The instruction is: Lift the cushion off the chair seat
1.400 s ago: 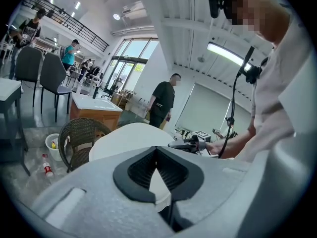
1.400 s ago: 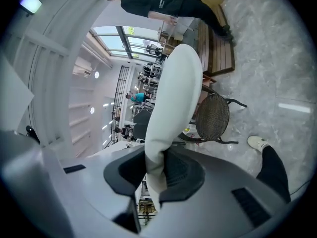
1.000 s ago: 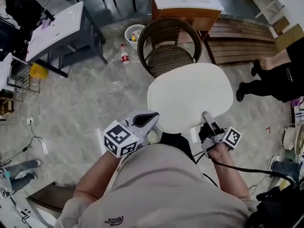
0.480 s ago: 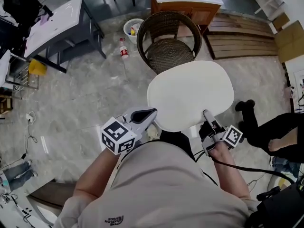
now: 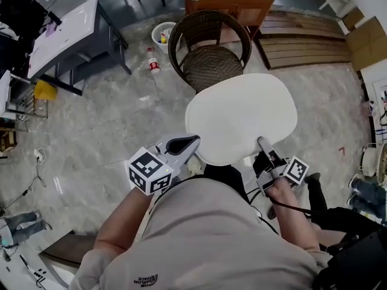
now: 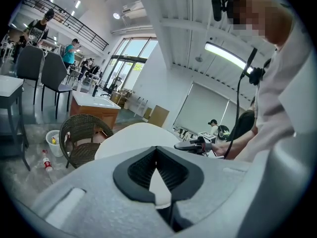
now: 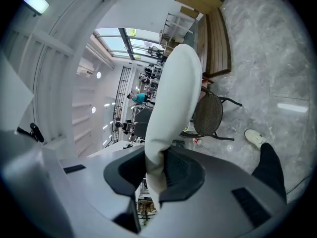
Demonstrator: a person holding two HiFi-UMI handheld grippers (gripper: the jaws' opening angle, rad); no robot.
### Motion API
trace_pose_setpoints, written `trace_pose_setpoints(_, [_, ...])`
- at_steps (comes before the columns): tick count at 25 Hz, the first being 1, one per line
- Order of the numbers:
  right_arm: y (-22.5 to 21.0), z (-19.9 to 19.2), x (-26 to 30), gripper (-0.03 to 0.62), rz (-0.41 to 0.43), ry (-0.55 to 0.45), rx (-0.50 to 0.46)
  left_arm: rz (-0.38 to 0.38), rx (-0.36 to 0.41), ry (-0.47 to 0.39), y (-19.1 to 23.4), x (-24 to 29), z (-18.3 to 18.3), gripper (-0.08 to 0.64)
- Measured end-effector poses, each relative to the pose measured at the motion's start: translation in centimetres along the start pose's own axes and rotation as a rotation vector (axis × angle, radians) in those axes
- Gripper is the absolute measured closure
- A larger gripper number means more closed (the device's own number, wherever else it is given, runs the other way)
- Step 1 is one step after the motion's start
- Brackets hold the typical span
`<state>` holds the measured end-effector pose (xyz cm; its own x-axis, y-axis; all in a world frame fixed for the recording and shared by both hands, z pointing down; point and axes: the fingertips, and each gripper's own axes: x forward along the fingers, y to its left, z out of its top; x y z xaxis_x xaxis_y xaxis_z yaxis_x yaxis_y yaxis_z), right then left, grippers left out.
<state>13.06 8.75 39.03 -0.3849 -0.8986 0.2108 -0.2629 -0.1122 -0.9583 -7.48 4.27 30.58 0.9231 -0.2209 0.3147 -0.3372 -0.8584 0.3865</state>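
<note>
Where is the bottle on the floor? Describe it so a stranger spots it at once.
Find the brown wicker chair beyond the white cushion. Left of it stands a white basket; the bottle lies on the floor beside that, small, with a red label.

The white cushion (image 5: 240, 118) hung clear of the wicker chair (image 5: 208, 52) beyond it. The left hand-held gripper (image 5: 193, 143) and right hand-held gripper (image 5: 262, 143) pinched its near edge.

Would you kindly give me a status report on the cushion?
Left gripper, right gripper shut on cushion. Cushion off the chair, held flat. Nothing blocking.
</note>
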Motion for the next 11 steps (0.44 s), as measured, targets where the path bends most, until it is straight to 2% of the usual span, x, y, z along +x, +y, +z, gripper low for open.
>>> trace_pose_setpoints(11, [-1.5, 1.6, -0.4, 0.517, -0.001, -0.003, 0.004, -0.003, 0.002, 0.013, -0.2, 2.2, -0.2, 0.552])
